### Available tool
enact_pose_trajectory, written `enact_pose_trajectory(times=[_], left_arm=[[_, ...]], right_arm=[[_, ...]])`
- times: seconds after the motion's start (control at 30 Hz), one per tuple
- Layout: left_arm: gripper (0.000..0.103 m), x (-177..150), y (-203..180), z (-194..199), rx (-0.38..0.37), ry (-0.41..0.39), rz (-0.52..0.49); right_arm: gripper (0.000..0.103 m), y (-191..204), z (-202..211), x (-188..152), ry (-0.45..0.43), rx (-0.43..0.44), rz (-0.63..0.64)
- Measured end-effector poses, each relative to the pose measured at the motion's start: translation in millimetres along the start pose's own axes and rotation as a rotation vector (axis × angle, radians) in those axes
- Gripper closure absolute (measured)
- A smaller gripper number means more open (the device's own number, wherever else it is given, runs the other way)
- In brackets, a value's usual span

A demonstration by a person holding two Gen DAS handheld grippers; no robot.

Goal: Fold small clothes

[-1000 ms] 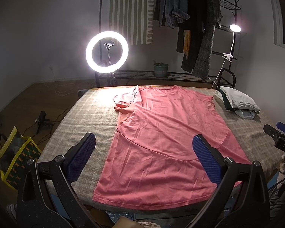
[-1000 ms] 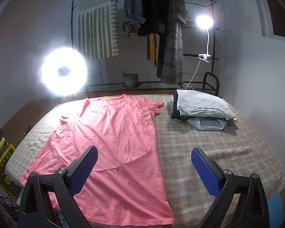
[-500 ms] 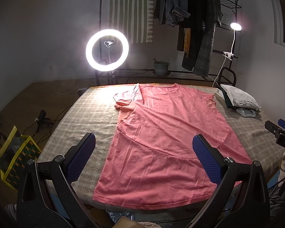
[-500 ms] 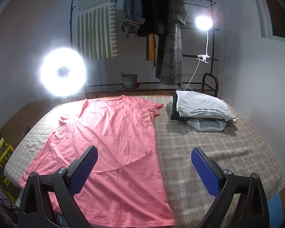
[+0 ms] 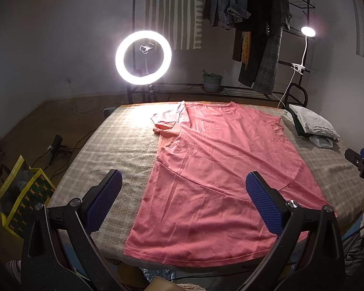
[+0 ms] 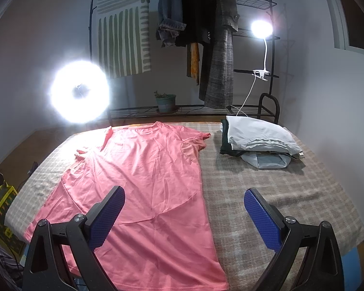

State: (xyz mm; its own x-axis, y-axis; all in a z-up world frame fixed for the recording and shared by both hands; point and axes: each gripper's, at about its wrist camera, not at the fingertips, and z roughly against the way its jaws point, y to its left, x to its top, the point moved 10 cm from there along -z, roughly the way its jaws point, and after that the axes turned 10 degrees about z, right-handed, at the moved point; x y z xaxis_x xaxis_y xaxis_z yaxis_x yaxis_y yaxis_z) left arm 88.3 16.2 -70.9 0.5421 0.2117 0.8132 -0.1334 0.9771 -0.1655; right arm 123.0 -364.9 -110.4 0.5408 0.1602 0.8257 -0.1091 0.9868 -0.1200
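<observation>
the big table with the soft checked beige cloth on it (image 6: 267, 189) holds everything. most of its left and middle part is under the big pink t-shirt of thin soft cloth (image 5: 220, 169), which lies flat with its neck at the far edge and its bottom hem at the near edge, hanging just a bit over. both long sides of the shirt look already turned in, so it is a long strip with slanted fold lines across it. the shirt looks very light and floppy. it will bend anywhere, it will not break, and i think it may slide a little on the fuzzy cloth if it is dragged. at the far right of the table is a small pile of folded white and dark clothes (image 6: 257, 140), well apart from the shirt. a bright round ring lamp (image 5: 143, 57) stands behind the table. the left gripper with blue bumpy pads (image 5: 182, 203) hangs above the near hem, its jaws spread wide with nothing in them. the right gripper with blue bumpy pads (image 6: 184, 215) hangs over the shirt's right edge, also spread wide and empty. good spots to pinch, i think, are the two near corners of the hem (image 5: 133, 252), one for each gripper, taking all the layers together so none slips out.
</observation>
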Motion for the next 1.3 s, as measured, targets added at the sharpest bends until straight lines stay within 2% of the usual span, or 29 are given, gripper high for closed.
enact_pose_trajectory(times=[0.3, 0.53, 0.67, 0.83, 1.03, 1.2, 1.3], left_arm=[[0.0, -14.0, 53.1, -20.6, 0.056, 0.042, 0.055], [0.018, -51.2, 101.8, -42.3, 0.079, 0.149, 0.139], [0.026, -79.5, 120.6, -53.8, 0.064, 0.229, 0.211], [0.037, -115.1, 135.6, -72.8, 0.061, 0.325, 0.285], [0.037, -140.2, 138.8, -91.9, 0.06, 0.402, 0.335], [0.037, -144.7, 139.8, -100.4, 0.054, 0.41, 0.36], [0.043, -145.8, 139.0, -102.6, 0.03, 0.409, 0.378]], right_arm=[[0.006, 31.5, -28.9, 20.8, 0.034, 0.097, 0.013], [0.011, 81.0, -63.9, 72.2, 0.055, 0.262, 0.05], [0.02, 120.2, -87.8, 103.6, 0.081, 0.338, 0.11], [0.028, 180.3, -113.2, 136.9, 0.144, 0.494, 0.144], [0.029, 246.4, -149.1, 172.3, 0.206, 0.619, 0.118], [0.031, 297.3, -198.3, 191.0, 0.254, 0.63, 0.13], [0.031, 327.6, -234.5, 192.5, 0.289, 0.606, 0.17]])
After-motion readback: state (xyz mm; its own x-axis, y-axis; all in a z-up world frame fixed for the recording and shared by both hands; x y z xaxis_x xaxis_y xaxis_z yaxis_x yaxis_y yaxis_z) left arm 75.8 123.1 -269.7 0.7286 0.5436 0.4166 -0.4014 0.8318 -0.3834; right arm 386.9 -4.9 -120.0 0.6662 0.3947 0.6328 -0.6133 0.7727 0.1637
